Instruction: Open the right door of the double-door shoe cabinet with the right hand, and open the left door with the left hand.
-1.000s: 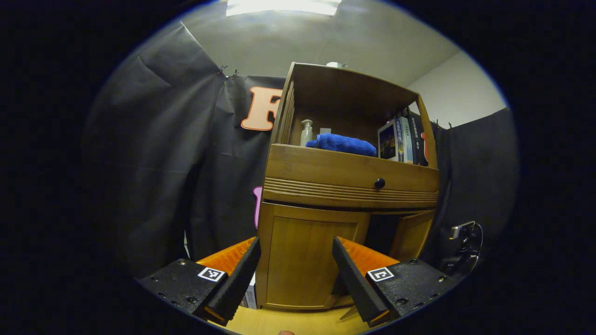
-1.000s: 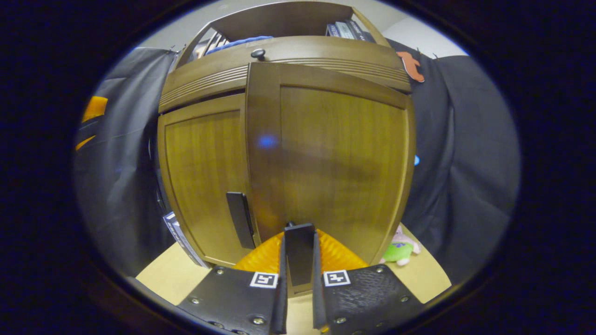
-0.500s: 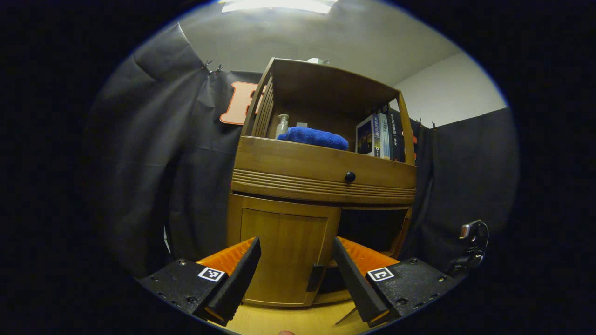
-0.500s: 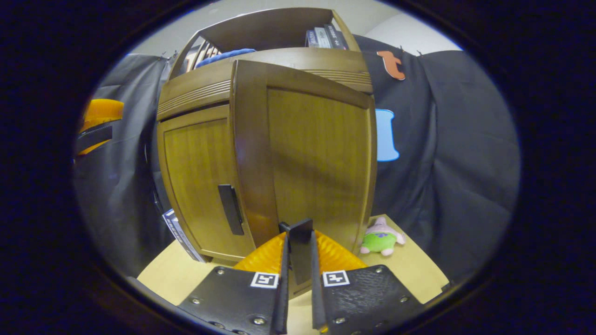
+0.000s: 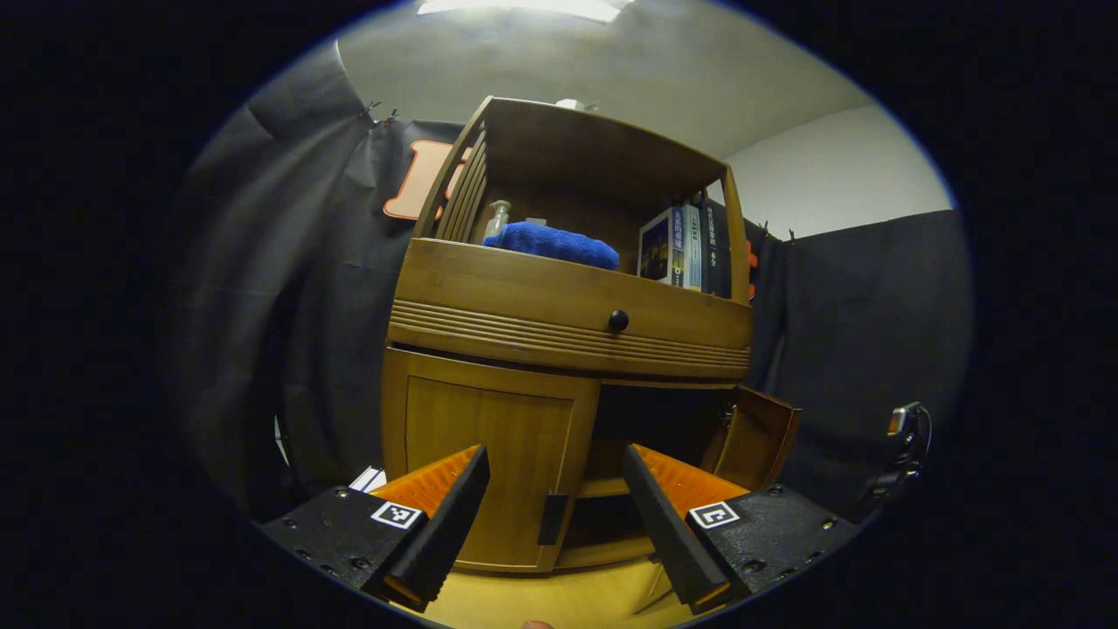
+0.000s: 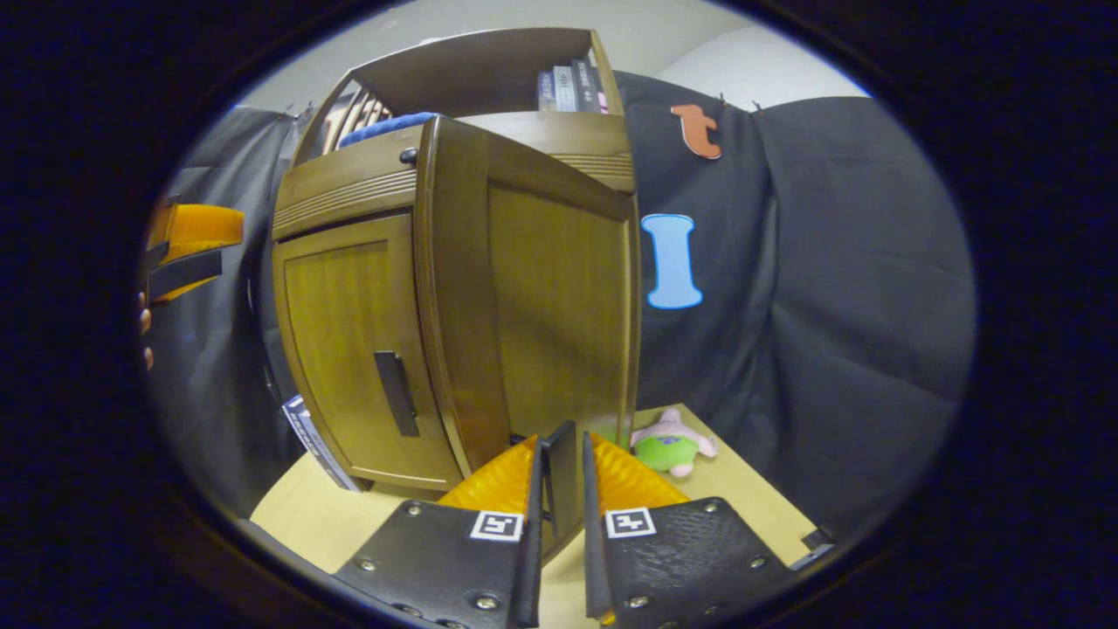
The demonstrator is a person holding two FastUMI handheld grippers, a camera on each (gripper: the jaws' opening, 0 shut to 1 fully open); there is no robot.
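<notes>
- The shoe cabinet [image 5: 559, 349] holds a blue towel [image 5: 550, 243] and books [image 5: 686, 246] on top.
- Right gripper [image 6: 559, 524] clamps the right door's handle [image 6: 561, 472], door swung out.
- Left gripper [image 5: 555, 515] gapes wide before the shut left door [image 5: 485, 463].
- A plush toy [image 6: 668, 441] lies beside the cabinet.

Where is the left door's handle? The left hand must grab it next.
In the left gripper view the left door's handle is a dark vertical bar low on the closed left door's right edge, beside the open compartment, between the left hand-held gripper's open fingers.
</notes>
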